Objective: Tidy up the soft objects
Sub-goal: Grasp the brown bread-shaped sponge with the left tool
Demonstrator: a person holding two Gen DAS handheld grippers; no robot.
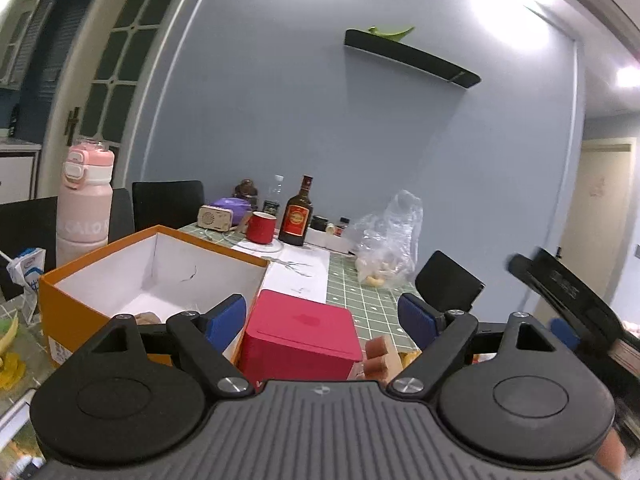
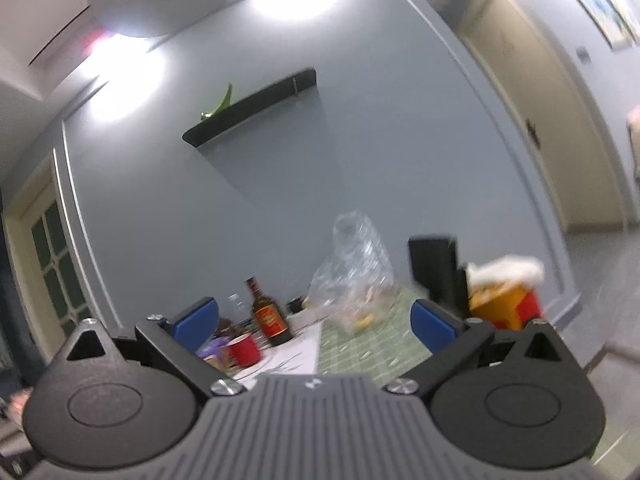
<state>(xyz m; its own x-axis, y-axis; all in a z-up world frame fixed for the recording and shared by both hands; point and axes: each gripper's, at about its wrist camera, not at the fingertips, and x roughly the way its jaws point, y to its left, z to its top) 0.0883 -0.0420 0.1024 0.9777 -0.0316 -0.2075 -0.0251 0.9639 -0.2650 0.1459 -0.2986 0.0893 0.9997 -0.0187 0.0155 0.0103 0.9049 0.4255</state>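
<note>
An open orange box (image 1: 96, 280) with a white inside stands at the left; a small tan soft thing (image 1: 147, 317) lies in its near corner. A red box (image 1: 300, 340) sits right in front of my left gripper (image 1: 322, 318), which is open and empty above it. My right gripper (image 2: 316, 320) is open and empty, held above the table. Its black body shows at the right edge of the left wrist view (image 1: 568, 296). A clear plastic bag with yellowish pieces (image 1: 386, 240) lies on the green checked tablecloth (image 1: 360, 292); it also shows in the right wrist view (image 2: 352, 276).
A pink bottle (image 1: 85, 204), red mug (image 1: 261, 227), brown liquor bottle (image 1: 297, 214), small radio (image 1: 216, 216) and jars stand at the table's far end. Black chairs (image 1: 448, 280) flank the table. An orange-red carton with white fluff (image 2: 506, 292) stands at the right.
</note>
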